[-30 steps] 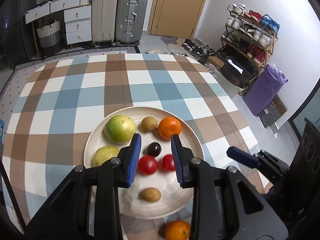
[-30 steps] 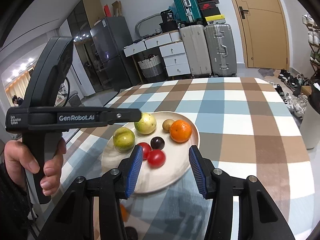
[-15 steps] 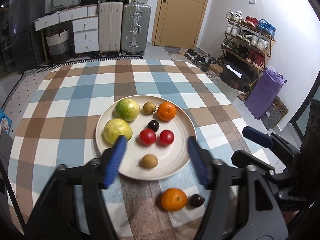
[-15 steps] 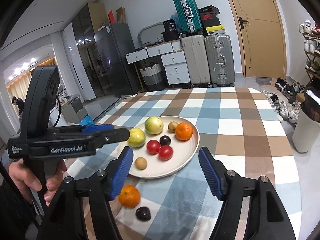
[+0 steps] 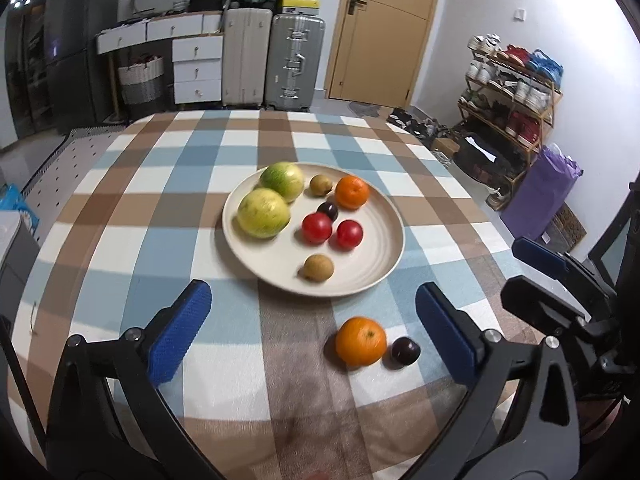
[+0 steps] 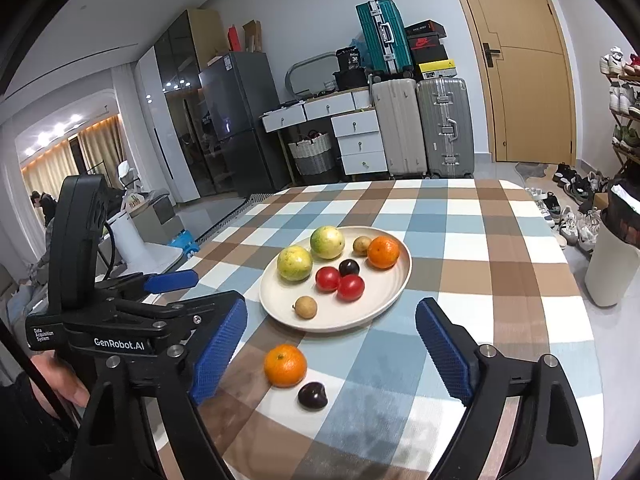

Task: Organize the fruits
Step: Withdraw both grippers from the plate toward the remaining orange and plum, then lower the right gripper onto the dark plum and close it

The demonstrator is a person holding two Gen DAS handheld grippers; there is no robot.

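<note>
A round cream ceramic plate (image 5: pixel 390 258) sits on the desk's brown, blue and white checked cloth (image 5: pixel 172 216). Beside it lie a loose round orange mandarin (image 5: pixel 361 341) and a dark purple plum (image 5: pixel 405 351).

Plate (image 5: pixel 390 258) mid-table, orange (image 5: pixel 361 341) before it — plum (image 5: pixel 405 352) just right

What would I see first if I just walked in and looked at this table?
Probably the cream plate in the middle of the checked tablecloth, holding two big yellow-green fruits, an orange, two red fruits, a dark plum and two small brown fruits. Next, the loose orange and dark plum lying together on the cloth, nearer than the plate.
</note>
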